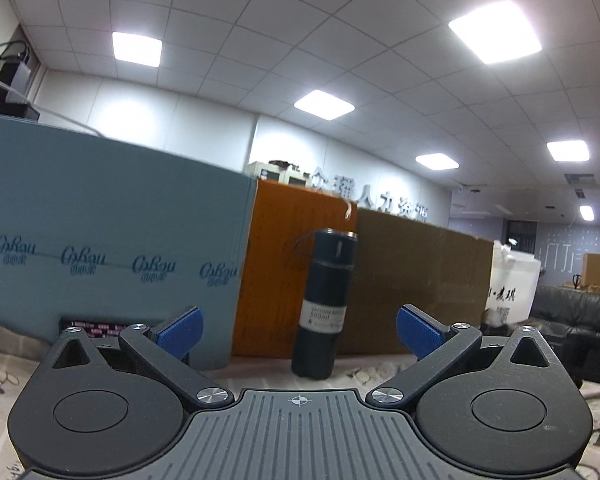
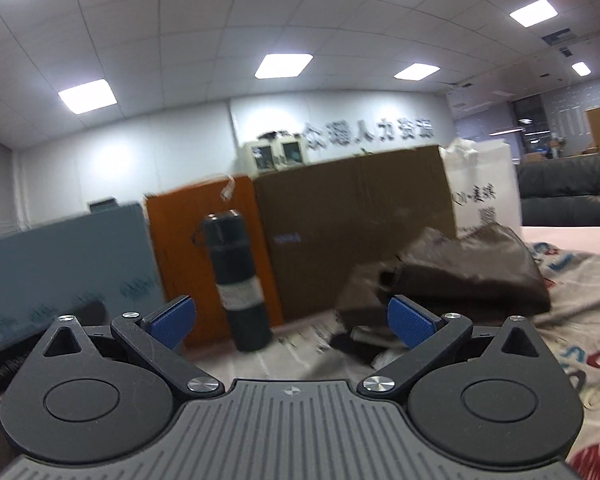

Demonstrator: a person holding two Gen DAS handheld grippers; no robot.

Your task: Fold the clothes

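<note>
You've got a dark brown garment (image 2: 472, 268) bunched in a crumpled heap on the table, sitting on a light grey printed shirt (image 2: 580, 320) spread flat beneath.

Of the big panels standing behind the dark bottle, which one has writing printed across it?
The grey-blue foam board at the left: a repeated dark-blue script logo runs across it. The orange panel and brown cardboard box beside it look plain here.

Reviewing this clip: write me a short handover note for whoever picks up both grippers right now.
Left gripper: open, holding nothing, aimed at the dark flask.
Right gripper: open, holding nothing.
Clothes: a dark garment lies crumpled on the printed cloth, ahead and right of the right gripper; the left view shows no garment.
Done: no fold visible.
Left: grasp the dark garment, spread it, fold it.
</note>
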